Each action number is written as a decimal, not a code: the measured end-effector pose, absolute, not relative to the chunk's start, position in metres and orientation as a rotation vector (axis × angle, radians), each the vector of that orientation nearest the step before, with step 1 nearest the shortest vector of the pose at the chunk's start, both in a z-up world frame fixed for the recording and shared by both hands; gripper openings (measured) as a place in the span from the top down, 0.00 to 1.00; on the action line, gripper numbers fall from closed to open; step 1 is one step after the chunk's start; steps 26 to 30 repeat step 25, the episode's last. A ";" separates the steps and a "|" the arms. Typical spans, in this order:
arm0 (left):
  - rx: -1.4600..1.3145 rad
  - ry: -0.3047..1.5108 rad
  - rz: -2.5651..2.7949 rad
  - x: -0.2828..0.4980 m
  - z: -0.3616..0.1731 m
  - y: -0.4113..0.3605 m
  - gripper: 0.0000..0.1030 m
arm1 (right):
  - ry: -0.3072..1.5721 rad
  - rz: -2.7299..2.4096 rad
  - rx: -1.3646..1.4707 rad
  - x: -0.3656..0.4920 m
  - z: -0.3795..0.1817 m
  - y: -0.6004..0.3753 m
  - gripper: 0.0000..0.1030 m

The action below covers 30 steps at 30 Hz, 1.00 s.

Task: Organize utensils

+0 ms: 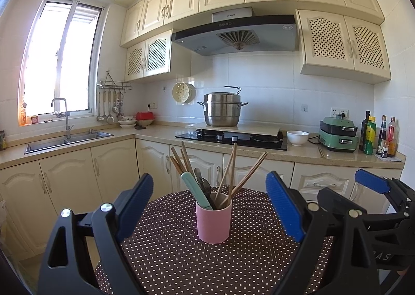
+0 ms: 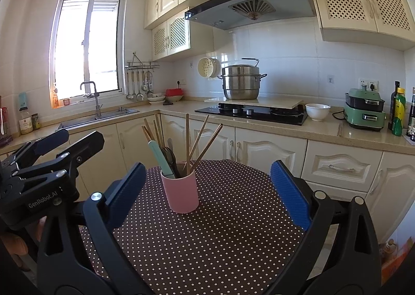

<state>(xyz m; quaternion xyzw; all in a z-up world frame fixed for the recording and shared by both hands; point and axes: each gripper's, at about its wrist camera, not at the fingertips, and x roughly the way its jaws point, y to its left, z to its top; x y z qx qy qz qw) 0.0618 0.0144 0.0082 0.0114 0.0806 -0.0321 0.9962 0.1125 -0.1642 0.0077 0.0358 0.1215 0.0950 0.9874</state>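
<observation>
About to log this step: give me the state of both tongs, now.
Left tongs: open, holding nothing, pink cup ahead between the fingers.
Right tongs: open, holding nothing.

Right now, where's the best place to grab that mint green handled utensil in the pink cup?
Grip the mint green handle on its upper stretch above the pink cup's rim, coming from above and the left. It leans up-left, away from the chopsticks; dark utensils crowd its right side.

Matt pink cup point(image 1: 213, 221); wooden chopsticks point(image 1: 249, 177); dotted cloth table cover point(image 1: 207, 264); shiny steel pot point(image 1: 221, 109).
</observation>
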 end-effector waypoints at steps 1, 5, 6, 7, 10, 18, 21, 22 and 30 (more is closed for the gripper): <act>0.024 0.161 -0.063 0.062 0.008 0.014 0.16 | 0.244 0.191 0.073 0.112 0.007 -0.164 0.08; 0.028 0.161 -0.060 0.064 0.008 0.013 0.16 | 0.245 0.192 0.075 0.113 0.008 -0.164 0.08; 0.027 0.161 -0.060 0.063 0.008 0.013 0.16 | 0.246 0.193 0.076 0.114 0.008 -0.164 0.08; 0.027 0.161 -0.058 0.064 0.008 0.013 0.16 | 0.247 0.194 0.077 0.115 0.008 -0.165 0.08; 0.028 0.167 -0.057 0.067 0.007 0.013 0.16 | 0.251 0.195 0.078 0.118 0.007 -0.165 0.08; 0.023 0.197 -0.057 0.083 -0.002 0.014 0.16 | 0.280 0.197 0.088 0.134 -0.002 -0.165 0.08; 0.009 0.232 -0.059 0.095 -0.009 0.015 0.16 | 0.306 0.197 0.094 0.144 -0.009 -0.165 0.08; 0.004 0.244 -0.061 0.100 -0.011 0.016 0.16 | 0.318 0.199 0.096 0.148 -0.012 -0.165 0.08; -0.010 0.297 -0.067 0.118 -0.024 0.018 0.16 | 0.358 0.196 0.096 0.164 -0.023 -0.166 0.08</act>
